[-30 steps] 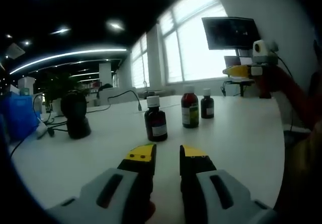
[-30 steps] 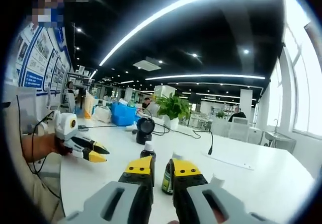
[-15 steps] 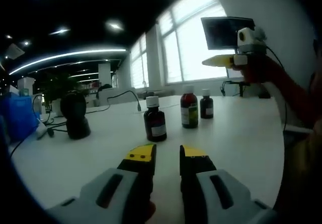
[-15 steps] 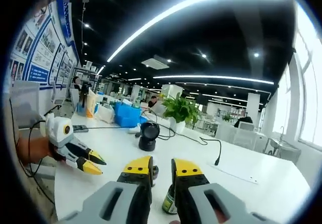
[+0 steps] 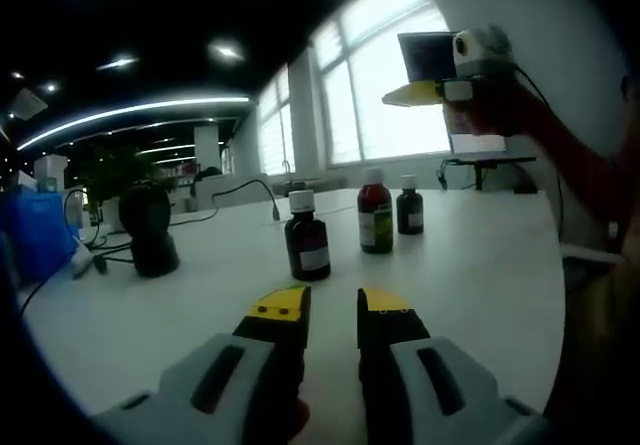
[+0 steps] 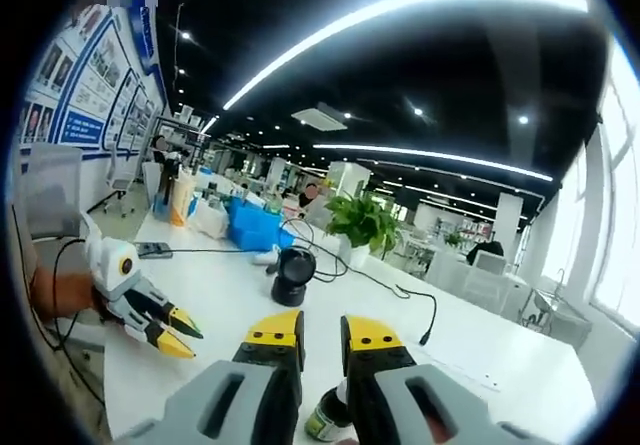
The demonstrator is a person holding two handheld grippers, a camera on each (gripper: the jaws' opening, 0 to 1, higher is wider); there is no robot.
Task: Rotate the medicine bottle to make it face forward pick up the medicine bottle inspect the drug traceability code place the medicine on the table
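Three brown medicine bottles with white caps stand on the white table (image 5: 480,265): the nearest bottle (image 5: 307,237), a middle bottle (image 5: 376,213) with a greenish label, and a far bottle (image 5: 409,207). My left gripper (image 5: 333,310) rests low over the table, short of the nearest bottle, open with nothing between its jaws. My right gripper (image 5: 412,94) is held high in a hand, above and beyond the bottles. In the right gripper view my right gripper (image 6: 322,337) is open, a bottle (image 6: 328,420) peeks out low between its jaws, and the left gripper (image 6: 172,331) shows open at the left.
A black round device (image 5: 150,230) stands left of the bottles, with cables and a blue box (image 5: 35,230) beyond it. A gooseneck cable (image 5: 262,191) rises behind the bottles. A monitor (image 5: 428,55) stands at the back right. A plant (image 6: 362,223) stands across the table.
The right gripper has risen and shifted left above the bottles; in its own view the bottles have dropped toward the bottom edge. The left gripper and the bottles have stayed put.
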